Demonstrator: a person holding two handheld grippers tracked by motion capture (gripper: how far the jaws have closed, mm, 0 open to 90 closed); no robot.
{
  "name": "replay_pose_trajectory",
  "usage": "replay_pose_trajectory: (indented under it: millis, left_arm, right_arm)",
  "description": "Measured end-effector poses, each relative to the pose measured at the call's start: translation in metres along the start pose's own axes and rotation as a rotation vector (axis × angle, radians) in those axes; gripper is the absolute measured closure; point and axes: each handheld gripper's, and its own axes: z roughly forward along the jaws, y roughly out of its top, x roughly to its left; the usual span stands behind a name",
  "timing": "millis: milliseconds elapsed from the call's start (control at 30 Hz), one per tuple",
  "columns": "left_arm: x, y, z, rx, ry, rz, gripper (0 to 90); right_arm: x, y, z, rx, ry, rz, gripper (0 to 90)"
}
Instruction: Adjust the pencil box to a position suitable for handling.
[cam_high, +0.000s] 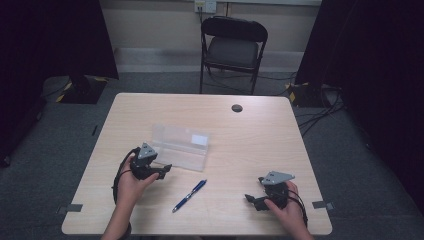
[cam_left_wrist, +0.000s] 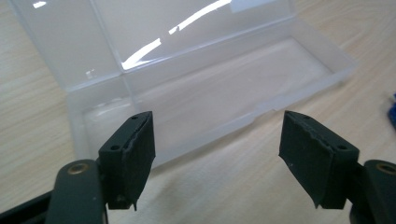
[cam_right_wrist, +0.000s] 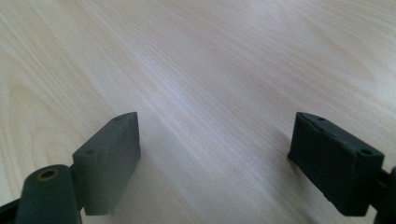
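Case: a clear plastic pencil case (cam_high: 181, 145) lies open near the middle of the table, its lid folded back flat away from the person; from the left gripper view (cam_left_wrist: 219, 93) the tray is a shallow rectangle of frosted, see-through plastic with rounded corners and nothing visible inside, and window-like glare streaks the lid.
Hinge: a thin moulded crease joins lid and tray along the far long side.
Label: a small white rectangle sits on the lid toward its right end.
Left gripper: the left gripper (cam_high: 161, 170) is held just in front of the case's left end, apart from it — in its own view (cam_left_wrist: 217, 154) the two black, blocky pads stand wide apart with only bare wood and the tray's near rim between them, gripping nothing.
Pen: a slim blue pen (cam_high: 190, 195) with a silvery tip lies slantwise on the wood, just right of the left hand and near the case's front edge, not touching it.
Right gripper: the right gripper (cam_high: 254, 200) rests low near the table's front right — its matte dark pads (cam_right_wrist: 107, 161) are spread wide over empty wood.
Table: pale wood-grain laminate (cam_high: 260, 145), rounded corners, a dark round cable hole toward the far edge.
Chair: a black folding chair (cam_high: 233, 47) stands beyond the table.
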Motion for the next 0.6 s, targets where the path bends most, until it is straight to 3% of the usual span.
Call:
replay_pose_trajectory:
  millis: [167, 233, 267, 333, 533, 567, 600]
  left_arm:
    - [0.008, 0.001, 0.003, -0.016, 0.003, -0.023, 25.7]
    - [0.014, 0.000, 0.007, 0.006, 0.006, 0.019, 25.5]
    - [0.014, -0.002, 0.010, 0.008, -0.001, -0.010, 25.3]
    - [0.017, -0.005, 0.013, 0.017, 0.003, -0.023, 25.0]
    - [0.019, -0.011, 0.013, 0.030, -0.004, -0.016, 29.1]
    - [0.017, -0.011, 0.012, 0.032, -0.005, -0.031, 30.5]
    - [0.017, -0.011, 0.010, 0.048, -0.001, -0.002, 33.1]
  right_arm:
    - [0.000, 0.000, 0.000, 0.000, 0.002, 0.000, 15.3]
    - [0.000, 0.000, 0.000, 0.000, 0.002, 0.001, 15.3]
    - [0.000, 0.000, 0.000, 0.000, 0.002, 0.001, 15.2]
    - [0.000, 0.000, 0.000, 0.000, 0.003, -0.002, 15.2]
    - [0.000, 0.000, 0.000, 0.000, 0.005, -0.003, 15.2]
    - [0.000, 0.000, 0.000, 0.000, 0.005, -0.002, 15.2]
    - [0.000, 0.000, 0.000, 0.000, 0.005, -0.002, 15.2]
